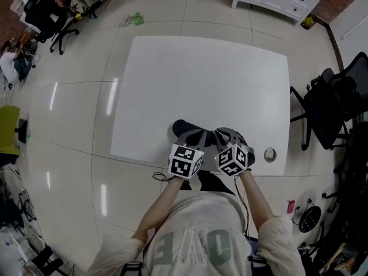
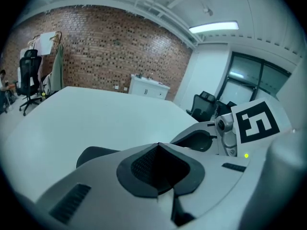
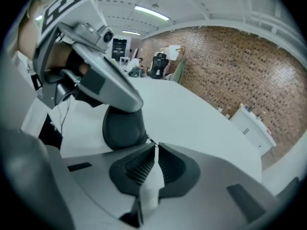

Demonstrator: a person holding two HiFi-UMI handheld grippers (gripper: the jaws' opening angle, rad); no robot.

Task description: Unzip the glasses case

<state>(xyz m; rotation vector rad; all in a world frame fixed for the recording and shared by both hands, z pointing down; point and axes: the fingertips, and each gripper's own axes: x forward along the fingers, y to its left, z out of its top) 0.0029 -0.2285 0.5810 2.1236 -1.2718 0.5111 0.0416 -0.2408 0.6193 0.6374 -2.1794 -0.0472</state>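
The glasses case (image 3: 123,123) is dark charcoal on a plain white table (image 1: 207,73). The left gripper (image 2: 158,145) and right gripper (image 3: 156,145) are pale grey with ribbed black pads, and their cubes (image 1: 185,160) carry black-and-white square markers. Behind them are a red-brown brick wall (image 2: 110,51), black office chairs (image 1: 336,105) and glossy cream floor tiles (image 1: 75,114).

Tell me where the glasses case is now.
In the head view the case lies at the table's near edge, partly covered by the left gripper. The right gripper is shut on its zipper pull.
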